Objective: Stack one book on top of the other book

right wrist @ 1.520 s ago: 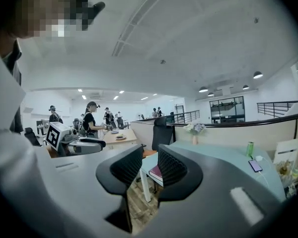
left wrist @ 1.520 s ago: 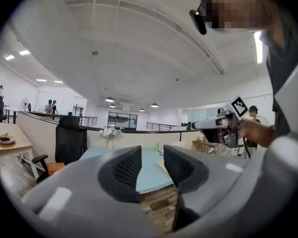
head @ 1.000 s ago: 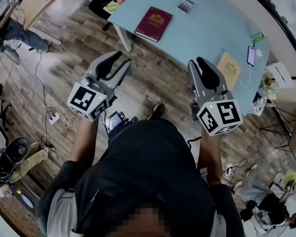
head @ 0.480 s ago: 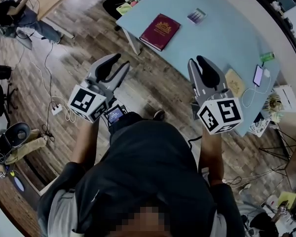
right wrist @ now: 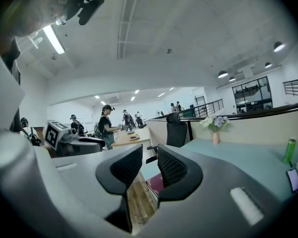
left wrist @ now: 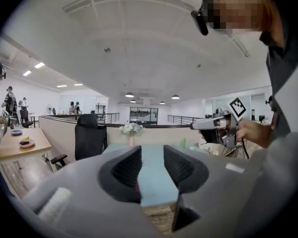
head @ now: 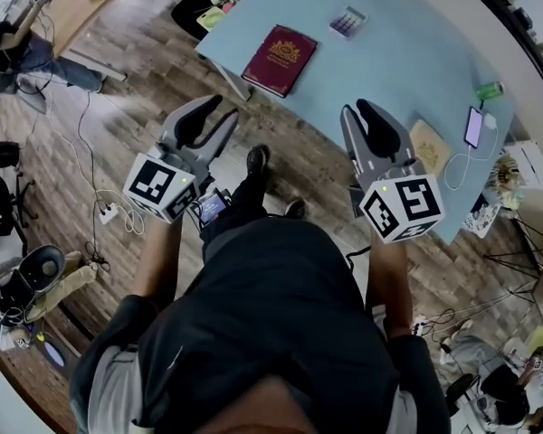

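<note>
**On the blue table, two books lie well apart; both grippers hang empty over the floor**

On the far left part of the light blue table point(head: 389, 52), close to its corner, a dark red book point(head: 279, 60) lies flat with its gold-stamped cover up. A tan book point(head: 427, 143) lies flat near the table's near right edge, well apart from the red one, so neither book rests on the other. Between them, farther back, sits a small purple packet point(head: 347, 22). To the right of the tan book lie a phone point(head: 473, 127) with a white cable and a green can point(head: 489, 89).

The right gripper point(head: 366, 125) is held in the air at the table's near edge, just left of the tan book in the head view. Its own view shows the two black pads a narrow gap apart with nothing between them, and the red book's edge shows low beyond that gap. The left gripper point(head: 208, 120) hangs over the wooden floor point(head: 118, 98), nearer than the red book and left of the table. Its fingers stand slightly spread and grip nothing, with only the table top showing through the gap.

Below both grippers the person's dark shirt point(head: 271, 315) fills the near part of the head view, and one shoe point(head: 256, 161) shows on the floor between the grippers.
</note>
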Action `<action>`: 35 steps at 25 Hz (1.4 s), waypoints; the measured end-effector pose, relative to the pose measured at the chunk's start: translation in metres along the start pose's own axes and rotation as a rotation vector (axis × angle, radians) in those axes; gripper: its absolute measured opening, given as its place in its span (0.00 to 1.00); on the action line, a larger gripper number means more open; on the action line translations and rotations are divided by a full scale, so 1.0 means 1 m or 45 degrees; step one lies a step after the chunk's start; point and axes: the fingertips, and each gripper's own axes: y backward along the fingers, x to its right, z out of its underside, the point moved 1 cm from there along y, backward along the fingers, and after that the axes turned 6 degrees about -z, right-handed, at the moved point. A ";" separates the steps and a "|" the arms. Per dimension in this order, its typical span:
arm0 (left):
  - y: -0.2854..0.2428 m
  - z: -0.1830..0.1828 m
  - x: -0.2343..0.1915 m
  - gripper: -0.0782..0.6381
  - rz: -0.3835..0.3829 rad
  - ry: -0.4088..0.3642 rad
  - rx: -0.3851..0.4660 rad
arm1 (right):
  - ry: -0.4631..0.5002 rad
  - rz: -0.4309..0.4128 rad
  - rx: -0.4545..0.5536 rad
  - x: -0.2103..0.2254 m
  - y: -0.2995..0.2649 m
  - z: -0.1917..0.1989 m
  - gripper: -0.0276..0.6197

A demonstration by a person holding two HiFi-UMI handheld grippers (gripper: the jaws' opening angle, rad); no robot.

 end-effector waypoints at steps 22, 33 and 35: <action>-0.150 -0.017 -0.121 0.38 0.388 -0.017 0.020 | -0.071 0.322 -0.070 0.050 -0.120 -0.003 0.16; -0.189 0.009 -0.173 0.38 0.501 0.016 -0.025 | -0.120 0.415 -0.155 0.060 -0.179 0.015 0.17; -0.197 0.014 -0.177 0.38 0.499 0.037 -0.036 | -0.128 0.418 -0.180 0.065 -0.185 0.021 0.17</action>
